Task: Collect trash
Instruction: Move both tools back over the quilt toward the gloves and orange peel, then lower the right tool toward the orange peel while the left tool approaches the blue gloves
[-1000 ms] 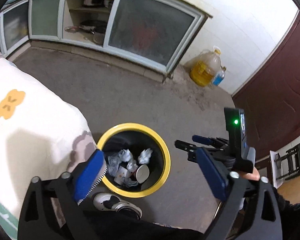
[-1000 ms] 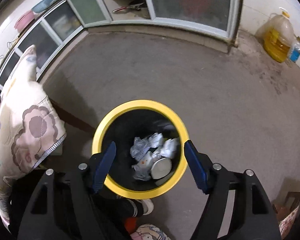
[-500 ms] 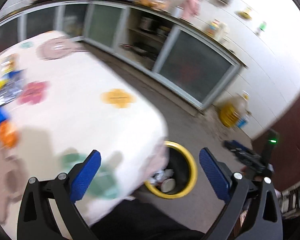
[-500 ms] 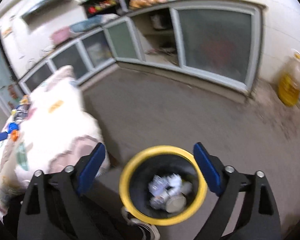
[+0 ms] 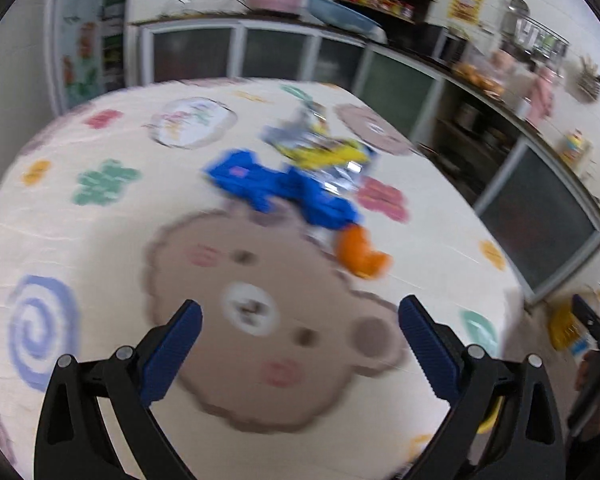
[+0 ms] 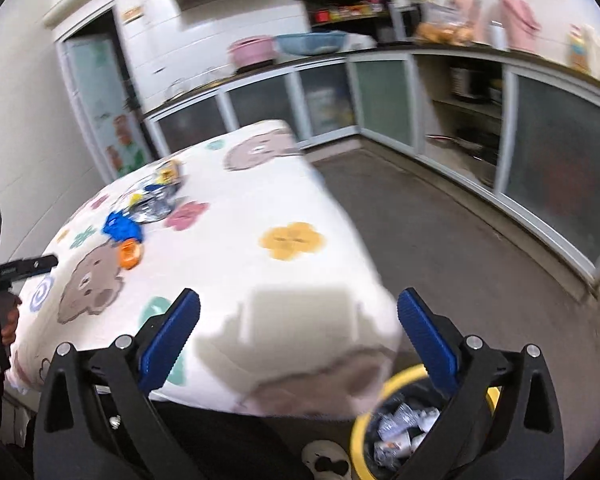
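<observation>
Several pieces of trash lie on the table [image 5: 100, 240], which has a cream bear-print cloth: a blue wrapper [image 5: 284, 192], an orange scrap [image 5: 360, 254] and a yellow-and-silver wrapper [image 5: 324, 148]. My left gripper [image 5: 299, 312] hovers open over the bear print, short of the trash, with nothing between its fingers. My right gripper [image 6: 299, 300] hangs above the table's near corner; its jaws are opening and nothing is between them. Below it stands a black bin with a yellow rim [image 6: 370, 404], holding crumpled paper [image 6: 400, 424]. The right wrist view also shows the blue wrapper [image 6: 122, 228] and the orange scrap [image 6: 129, 254].
Glass-door cabinets [image 6: 560, 184] line the far wall, with grey floor [image 6: 440, 240] in front. A white shoe [image 6: 326, 458] shows beside the bin. A yellow oil jug [image 5: 564, 328] stands on the floor past the table. A hand [image 6: 4, 316] holds the left gripper's handle.
Both views swung from the bin on the floor up to the table. The left gripper moved over the tablecloth toward the trash. The right gripper rose and its jaws spread wider.
</observation>
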A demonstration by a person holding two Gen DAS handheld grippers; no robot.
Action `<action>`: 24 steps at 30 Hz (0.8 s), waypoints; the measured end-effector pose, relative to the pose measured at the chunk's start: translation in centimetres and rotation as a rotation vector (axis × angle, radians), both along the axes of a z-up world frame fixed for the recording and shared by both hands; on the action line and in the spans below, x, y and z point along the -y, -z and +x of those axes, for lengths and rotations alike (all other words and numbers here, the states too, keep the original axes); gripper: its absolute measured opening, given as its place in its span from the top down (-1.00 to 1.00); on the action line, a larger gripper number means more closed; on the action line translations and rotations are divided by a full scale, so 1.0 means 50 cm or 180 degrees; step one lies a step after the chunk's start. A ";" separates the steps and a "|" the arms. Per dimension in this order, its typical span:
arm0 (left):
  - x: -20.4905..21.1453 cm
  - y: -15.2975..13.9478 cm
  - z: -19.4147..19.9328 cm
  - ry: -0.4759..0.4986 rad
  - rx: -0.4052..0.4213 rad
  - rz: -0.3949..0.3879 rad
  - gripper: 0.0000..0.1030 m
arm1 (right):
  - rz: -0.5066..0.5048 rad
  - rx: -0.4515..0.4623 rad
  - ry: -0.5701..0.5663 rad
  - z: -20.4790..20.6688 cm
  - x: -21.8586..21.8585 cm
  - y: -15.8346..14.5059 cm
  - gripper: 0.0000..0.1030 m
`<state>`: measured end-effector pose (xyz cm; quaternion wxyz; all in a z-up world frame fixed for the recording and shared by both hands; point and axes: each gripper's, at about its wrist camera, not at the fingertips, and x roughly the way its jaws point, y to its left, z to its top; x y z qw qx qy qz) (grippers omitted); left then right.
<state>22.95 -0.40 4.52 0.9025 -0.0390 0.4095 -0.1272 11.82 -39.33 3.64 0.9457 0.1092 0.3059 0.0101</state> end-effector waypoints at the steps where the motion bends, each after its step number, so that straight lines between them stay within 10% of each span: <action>1: -0.015 -0.004 0.005 -0.0059 0.0053 0.0053 -0.84 | -0.0021 0.0002 -0.0068 0.016 -0.016 -0.006 -0.84; 24: -0.068 0.032 0.124 -0.0105 0.0040 0.0388 -0.84 | -0.0253 -0.0052 -0.1184 0.254 -0.314 -0.019 -0.83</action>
